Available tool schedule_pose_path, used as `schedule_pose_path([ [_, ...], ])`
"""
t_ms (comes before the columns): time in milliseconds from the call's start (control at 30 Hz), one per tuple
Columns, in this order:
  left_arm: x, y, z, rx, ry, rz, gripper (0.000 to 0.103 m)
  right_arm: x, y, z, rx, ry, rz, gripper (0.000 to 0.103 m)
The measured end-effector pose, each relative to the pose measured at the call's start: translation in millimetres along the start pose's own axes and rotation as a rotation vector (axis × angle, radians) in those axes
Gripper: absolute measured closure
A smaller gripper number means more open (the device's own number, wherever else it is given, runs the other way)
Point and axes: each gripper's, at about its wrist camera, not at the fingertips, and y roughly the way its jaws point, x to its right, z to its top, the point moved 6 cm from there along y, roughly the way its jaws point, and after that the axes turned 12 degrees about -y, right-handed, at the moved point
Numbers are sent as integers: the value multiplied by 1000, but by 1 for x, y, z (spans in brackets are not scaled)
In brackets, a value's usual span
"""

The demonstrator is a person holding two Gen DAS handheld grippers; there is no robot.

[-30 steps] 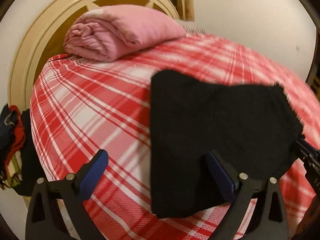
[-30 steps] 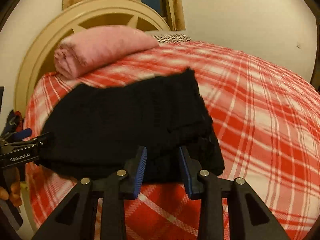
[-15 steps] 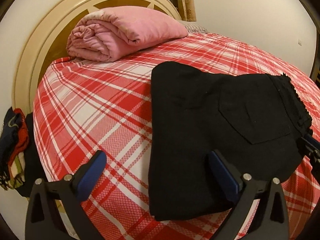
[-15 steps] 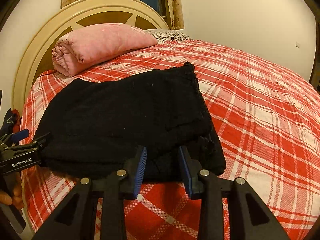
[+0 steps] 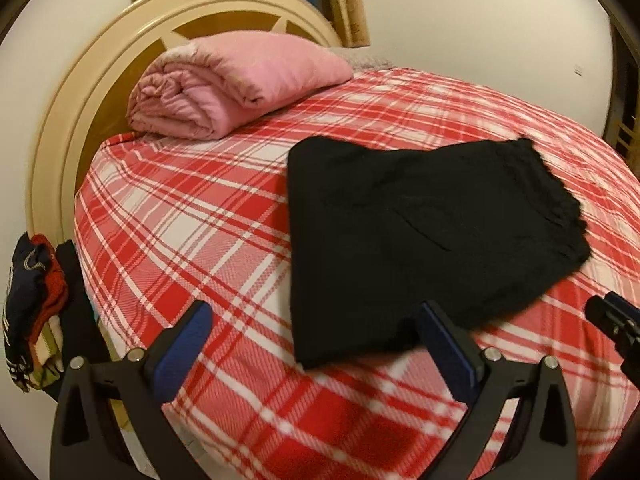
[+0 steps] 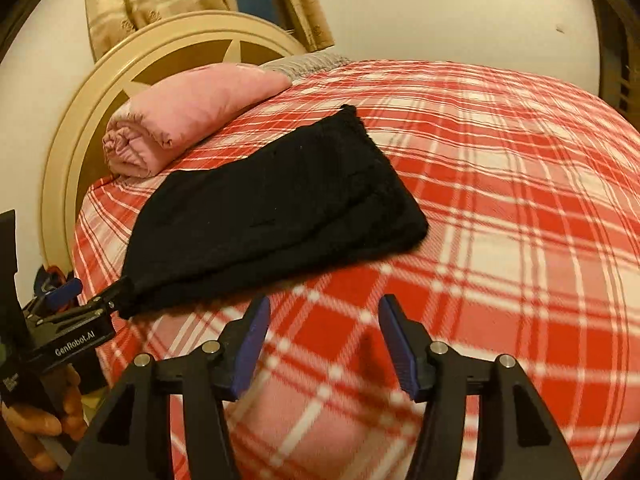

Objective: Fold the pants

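Pants lie folded flat mid-bed, near the left edge; bare bed spreads to their right. Left claw gapes wide at their near-left corner. Right claw, empty, is opening over plaid nearer.

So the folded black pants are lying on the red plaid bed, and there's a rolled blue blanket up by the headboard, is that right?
Nearly. The folded black pants do lie on the red plaid bed, but the rolled blanket by the headboard is pink, not blue. The left wrist view shows it plainly, and the right wrist view agrees.
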Motion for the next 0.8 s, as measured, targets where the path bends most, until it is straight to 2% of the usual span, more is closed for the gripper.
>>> schedule_pose_path([
  [133, 9, -21, -7, 23, 43, -4, 0, 1, -20, -9, -1, 2, -33, 44],
  [400, 21, -69, -22, 85, 99, -51, 0, 6, -67, -17, 52, 52, -67, 44],
  [700, 21, -112, -24, 153, 106, -95, 0, -17, -137, -6, 190, 19, -113, 43],
  [767, 20, -123, -22, 172, 101, -104, 0, -25, -157, -2, 236, -3, -132, 40],
  [800, 20, -126, -21, 179, 97, -110, 0, -29, -165, -1, 253, -11, -141, 34],
])
